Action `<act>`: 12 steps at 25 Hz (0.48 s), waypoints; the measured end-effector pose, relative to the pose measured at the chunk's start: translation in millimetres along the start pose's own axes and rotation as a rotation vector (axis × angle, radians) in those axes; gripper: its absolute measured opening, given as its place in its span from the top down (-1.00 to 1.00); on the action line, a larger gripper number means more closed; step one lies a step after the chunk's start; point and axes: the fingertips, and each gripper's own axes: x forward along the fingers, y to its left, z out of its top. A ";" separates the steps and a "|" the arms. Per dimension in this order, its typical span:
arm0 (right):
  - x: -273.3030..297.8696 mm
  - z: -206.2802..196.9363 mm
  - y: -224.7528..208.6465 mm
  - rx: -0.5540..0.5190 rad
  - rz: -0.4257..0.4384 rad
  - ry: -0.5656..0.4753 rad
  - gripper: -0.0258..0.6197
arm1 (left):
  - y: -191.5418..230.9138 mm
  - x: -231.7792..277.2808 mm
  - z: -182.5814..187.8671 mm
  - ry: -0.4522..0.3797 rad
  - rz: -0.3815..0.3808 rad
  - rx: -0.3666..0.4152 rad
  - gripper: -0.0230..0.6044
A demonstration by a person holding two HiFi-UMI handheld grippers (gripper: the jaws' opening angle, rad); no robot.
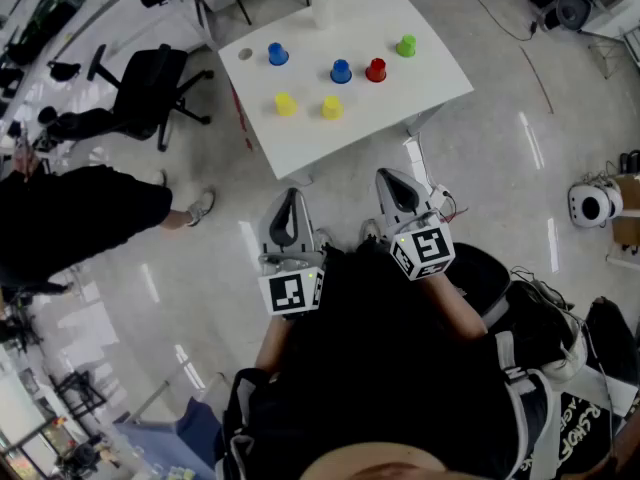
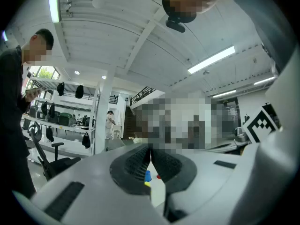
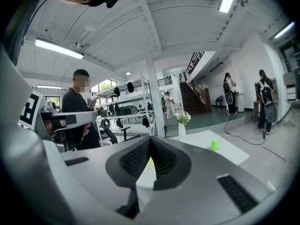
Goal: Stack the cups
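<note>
My left gripper (image 1: 292, 196) and right gripper (image 1: 392, 178) both have their jaws pressed together on nothing, short of the white table (image 1: 430, 93). On that table stand, apart, two blue cups (image 1: 278, 55), a red cup (image 1: 376, 70), a green cup (image 1: 405, 46) and two yellow cups (image 1: 286, 104).

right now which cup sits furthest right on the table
The green cup, the only green one, just right of the red cup.

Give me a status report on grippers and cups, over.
Shut and empty: left gripper, right gripper, both short of the table. Six cups unstacked: blue pair, yellow pair, red cup, green cup. Vase at far edge, clear of cups.
</note>
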 end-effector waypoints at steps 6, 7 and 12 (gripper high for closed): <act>-8.2 4.3 5.6 0.009 0.011 -0.027 0.84 | -3.8 -6.4 4.0 -0.001 -0.008 0.004 0.86; -8.6 7.8 6.4 0.010 0.011 -0.043 0.84 | -3.7 -6.3 5.2 -0.004 -0.009 0.005 0.86; -3.4 6.6 9.1 0.011 0.014 -0.019 0.45 | -2.2 -7.5 5.9 -0.002 -0.016 -0.002 0.86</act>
